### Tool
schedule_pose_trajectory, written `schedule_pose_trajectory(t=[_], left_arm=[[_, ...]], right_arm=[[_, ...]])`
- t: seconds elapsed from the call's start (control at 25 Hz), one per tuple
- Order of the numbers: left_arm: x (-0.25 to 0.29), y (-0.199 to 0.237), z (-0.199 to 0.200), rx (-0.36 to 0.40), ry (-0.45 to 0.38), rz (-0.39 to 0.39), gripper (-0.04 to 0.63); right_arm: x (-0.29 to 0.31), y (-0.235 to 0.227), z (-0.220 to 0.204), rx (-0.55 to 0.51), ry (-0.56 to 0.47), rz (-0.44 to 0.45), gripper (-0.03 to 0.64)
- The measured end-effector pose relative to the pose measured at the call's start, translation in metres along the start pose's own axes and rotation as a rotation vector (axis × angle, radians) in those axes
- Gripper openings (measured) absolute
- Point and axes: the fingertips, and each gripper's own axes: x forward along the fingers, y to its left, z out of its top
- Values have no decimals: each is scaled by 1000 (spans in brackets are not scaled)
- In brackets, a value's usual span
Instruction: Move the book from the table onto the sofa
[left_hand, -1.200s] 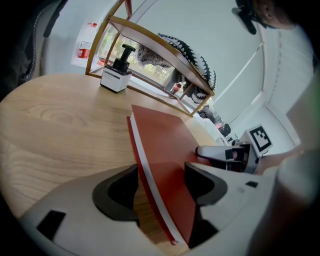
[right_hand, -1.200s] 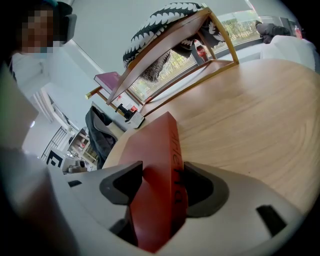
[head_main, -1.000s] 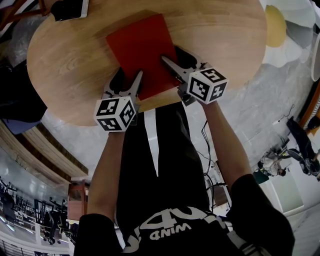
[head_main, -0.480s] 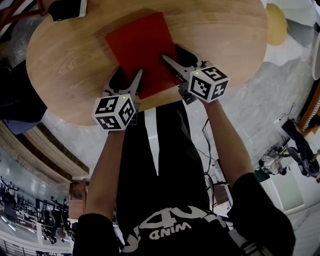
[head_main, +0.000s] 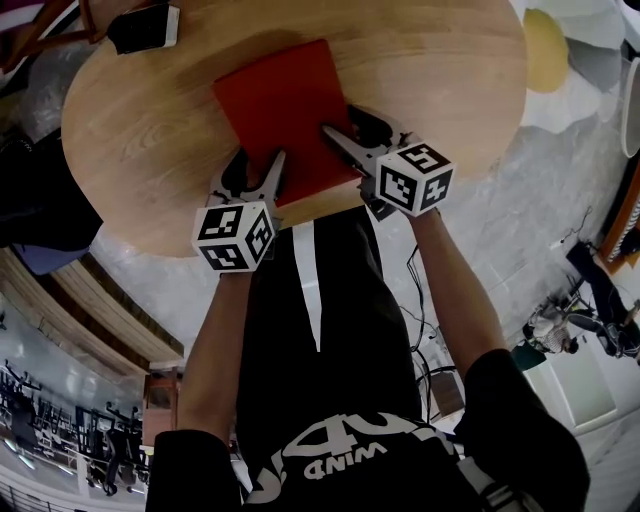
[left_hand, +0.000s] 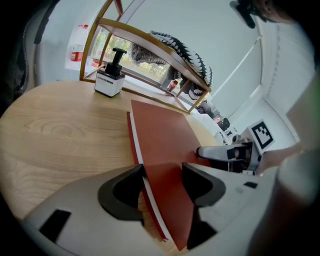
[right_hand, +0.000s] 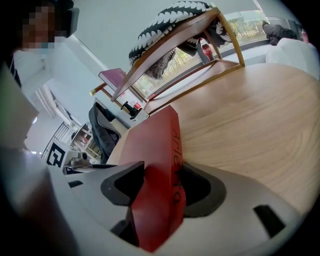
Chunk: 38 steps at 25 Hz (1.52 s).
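Note:
A red book (head_main: 285, 105) lies on the round wooden table (head_main: 150, 130), its near edge at the table's rim. My left gripper (head_main: 258, 165) holds the book's near left corner; in the left gripper view the page edge and cover of the book (left_hand: 162, 140) sit between the closing jaws of that gripper (left_hand: 162, 172), and the pads touch them. My right gripper (head_main: 342, 122) is at the near right corner; its own view has the spine of the book (right_hand: 155, 145) filling the closing jaws of the gripper (right_hand: 162, 172).
A black-and-white device (head_main: 143, 27) stands at the table's far left edge. Behind the table is a wooden frame draped with patterned cloth (left_hand: 170, 45). The person's legs are just below the table's near edge. A yellow-and-white cushion (head_main: 548, 50) lies to the right.
Both grippers stay at the book's near corners and their jaws have drawn in slightly around it. The book lies where it was; only the head view has shifted a little.

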Motion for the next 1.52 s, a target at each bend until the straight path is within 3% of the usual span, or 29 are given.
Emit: schedule_pose_trajectory(t=[0.32, 0.56, 0.92, 1.08, 1.28, 1.52], left_arm=[[-41, -29, 38, 23, -5, -24, 252], [-103, -61, 91, 42, -66, -30, 252], [-199, -126, 139, 131, -101, -35, 252], [-240, -150, 146, 154, -101, -51, 251], [-279, -175, 159, 235, -105, -64, 251], [-300, -189, 174, 287, -136, -87, 247]], right_arm=[[-43, 37, 28, 3, -53, -17, 227], [-94, 97, 71, -72, -108, -23, 219], [-179, 178, 108, -83, -187, -25, 217], [-214, 212, 111, -85, -216, -42, 217], [-247, 244, 116, -76, -265, -45, 216], [-265, 262, 114, -46, -334, -73, 215]])
